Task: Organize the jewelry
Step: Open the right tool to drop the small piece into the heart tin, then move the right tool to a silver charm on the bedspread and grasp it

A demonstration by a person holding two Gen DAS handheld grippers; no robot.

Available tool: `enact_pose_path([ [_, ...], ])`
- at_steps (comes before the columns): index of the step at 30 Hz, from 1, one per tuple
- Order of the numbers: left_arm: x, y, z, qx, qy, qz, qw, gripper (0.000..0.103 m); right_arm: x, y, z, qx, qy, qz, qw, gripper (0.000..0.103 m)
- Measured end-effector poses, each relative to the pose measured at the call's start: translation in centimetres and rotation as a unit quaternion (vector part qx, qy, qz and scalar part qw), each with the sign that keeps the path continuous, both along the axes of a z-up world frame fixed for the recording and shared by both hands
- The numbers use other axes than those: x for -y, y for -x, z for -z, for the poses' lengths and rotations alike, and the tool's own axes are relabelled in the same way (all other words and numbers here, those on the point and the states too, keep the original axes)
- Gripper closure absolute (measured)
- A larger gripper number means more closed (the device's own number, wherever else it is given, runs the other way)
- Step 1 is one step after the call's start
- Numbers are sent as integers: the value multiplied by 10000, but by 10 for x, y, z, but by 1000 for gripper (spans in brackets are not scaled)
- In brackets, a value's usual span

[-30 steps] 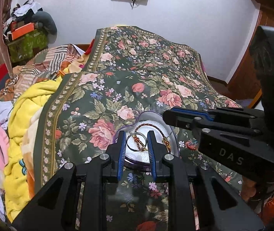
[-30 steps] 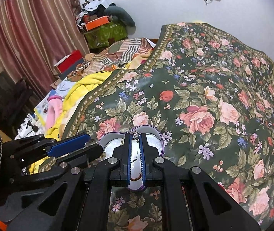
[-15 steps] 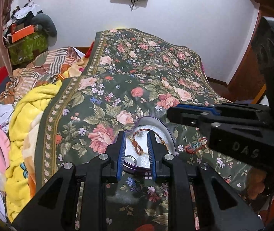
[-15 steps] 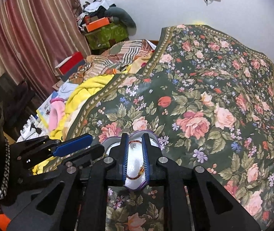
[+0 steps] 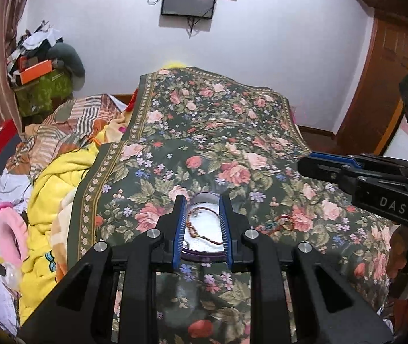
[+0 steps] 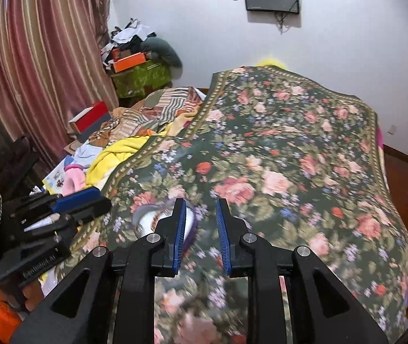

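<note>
- A small purple-rimmed tray (image 5: pixel 204 253) with a shiny inside lies on the bed's flowered bedspread (image 5: pixel 204 143), low in the middle of the left wrist view.
- In the tray lies a brown-red cord bracelet (image 5: pixel 201 226), spread as an open loop; its long axis runs from the tray's near right towards the far left, with a knotted bit at the left side.
- The left gripper (image 5: pixel 202 229) hangs just over the tray, its jaws parted about as wide as the tray and holding nothing; the tray shows between the blue pads.
- To the right of the tray, on the bedspread, sits a little tangle of red and coloured thread jewelry (image 5: pixel 282 222), close by but apart from the tray.
- The right gripper (image 6: pixel 201 233) fills the bottom of its own view, jaws open and empty, above bare bedspread; the tray (image 6: pixel 149 220) shows blurred just left of its left pad.
- In the left wrist view the right gripper comes in from the right edge, above and to the right of the thread jewelry.
- A yellow blanket (image 5: pixel 52 183) is heaped at the bedspread's left side.
</note>
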State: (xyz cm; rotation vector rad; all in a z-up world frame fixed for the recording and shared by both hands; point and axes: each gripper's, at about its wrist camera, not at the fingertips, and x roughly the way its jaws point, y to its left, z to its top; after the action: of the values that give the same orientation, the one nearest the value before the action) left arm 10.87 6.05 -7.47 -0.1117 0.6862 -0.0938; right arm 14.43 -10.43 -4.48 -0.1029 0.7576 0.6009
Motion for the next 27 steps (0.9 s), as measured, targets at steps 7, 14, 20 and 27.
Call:
enact_pose_path([
  [7,29,8,4,-147,-56,317,9994,82,39,22,4,140,284,381,9988,71],
  [14,67,15,20,-430,-160,742,9962,79,68,40,22,2,493,610,9969,67],
  [20,91,17,40,-766,-131,1036,9916,78,86,53,46,-254,691,768,9943,66],
  [27,120,18,69,-1215,-198,1423,9821,78,106,63,61,-433,735,905,9922,66],
])
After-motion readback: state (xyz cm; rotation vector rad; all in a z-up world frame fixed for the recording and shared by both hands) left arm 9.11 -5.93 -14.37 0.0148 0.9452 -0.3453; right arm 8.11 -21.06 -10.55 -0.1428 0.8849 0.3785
